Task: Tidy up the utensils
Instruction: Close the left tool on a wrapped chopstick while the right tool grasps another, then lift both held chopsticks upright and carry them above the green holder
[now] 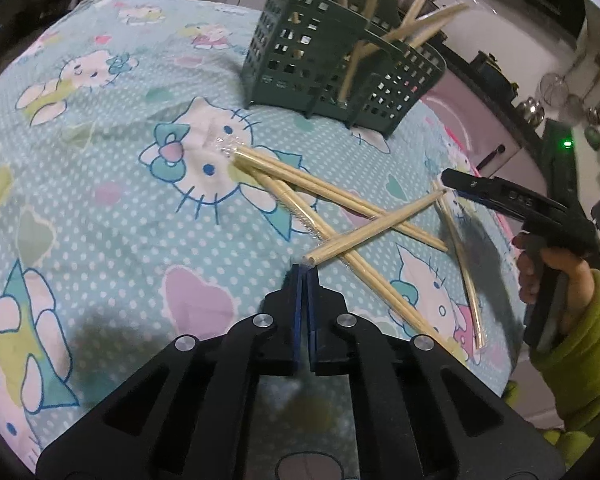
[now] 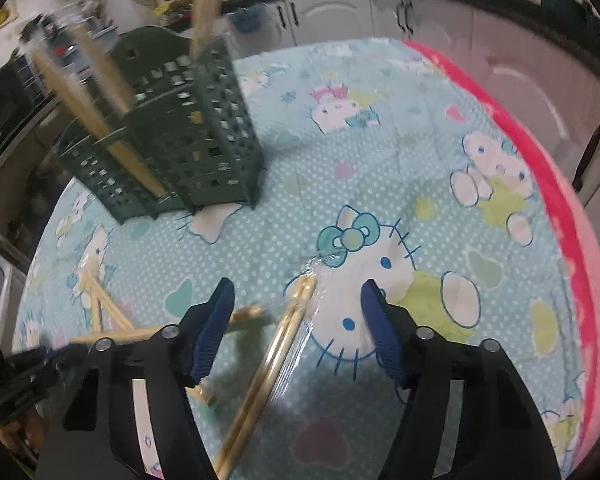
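Observation:
A dark green perforated utensil basket (image 1: 332, 68) (image 2: 180, 140) stands at the back of the table with several chopsticks upright in it. Several plastic-wrapped chopstick pairs (image 1: 340, 196) lie crossed on the cloth. My left gripper (image 1: 304, 270) is shut, its tips pinching the clear wrapper at the near end of one crossing pair (image 1: 376, 226). My right gripper (image 2: 298, 290) (image 1: 452, 182) is open and straddles another wrapped pair (image 2: 288, 332). That pair runs back under the gripper between the blue pads (image 2: 216, 320), which do not touch it.
A teal cartoon-cat tablecloth (image 1: 120, 200) covers the table, with a pink edge (image 2: 560, 200) on the right. A hand in a green sleeve (image 1: 580, 340) holds the right gripper. Kitchen cabinets (image 2: 340, 12) and hanging metal ware (image 1: 572, 92) lie beyond the table.

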`<state>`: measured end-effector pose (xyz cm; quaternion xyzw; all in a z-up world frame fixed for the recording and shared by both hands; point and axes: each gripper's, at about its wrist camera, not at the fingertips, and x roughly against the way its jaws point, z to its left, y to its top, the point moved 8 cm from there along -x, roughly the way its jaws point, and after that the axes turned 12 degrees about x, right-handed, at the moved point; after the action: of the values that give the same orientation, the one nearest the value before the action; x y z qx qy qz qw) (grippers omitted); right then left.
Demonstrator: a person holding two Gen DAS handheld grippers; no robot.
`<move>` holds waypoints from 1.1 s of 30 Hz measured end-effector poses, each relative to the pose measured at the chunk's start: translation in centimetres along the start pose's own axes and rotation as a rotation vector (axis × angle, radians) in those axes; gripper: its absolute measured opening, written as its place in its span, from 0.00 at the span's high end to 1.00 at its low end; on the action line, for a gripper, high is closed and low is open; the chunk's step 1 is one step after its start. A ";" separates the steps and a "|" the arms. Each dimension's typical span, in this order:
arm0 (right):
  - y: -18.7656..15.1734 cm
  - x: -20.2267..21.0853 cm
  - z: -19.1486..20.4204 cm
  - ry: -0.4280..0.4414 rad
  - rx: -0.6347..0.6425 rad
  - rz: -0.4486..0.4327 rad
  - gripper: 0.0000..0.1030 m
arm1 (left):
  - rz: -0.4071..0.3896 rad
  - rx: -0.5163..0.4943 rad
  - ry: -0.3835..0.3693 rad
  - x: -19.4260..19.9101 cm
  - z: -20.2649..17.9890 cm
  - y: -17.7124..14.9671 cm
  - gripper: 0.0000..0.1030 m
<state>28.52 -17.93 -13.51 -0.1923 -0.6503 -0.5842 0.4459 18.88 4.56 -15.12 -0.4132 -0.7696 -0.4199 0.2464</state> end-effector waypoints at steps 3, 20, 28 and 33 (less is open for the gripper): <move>0.3 -1.0 -0.7 0.014 -0.048 0.026 0.50 | -0.004 -0.008 0.003 0.1 -0.2 -0.1 1.00; 1.2 -0.9 -2.3 -0.026 -0.059 -0.001 0.97 | -0.056 -0.005 0.001 2.1 -0.1 0.8 1.00; 1.4 3.3 -1.8 -0.021 -0.054 -0.105 0.98 | -0.139 -0.055 -0.005 4.6 -1.8 2.2 1.00; 2.5 6.1 -0.8 0.000 -0.030 -0.171 0.99 | -0.195 -0.079 -0.018 6.3 -3.1 3.0 1.00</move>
<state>27.49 -19.76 -7.16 -0.1427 -0.6553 -0.6299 0.3917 18.13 5.58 -7.55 -0.3494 -0.7912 -0.4682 0.1812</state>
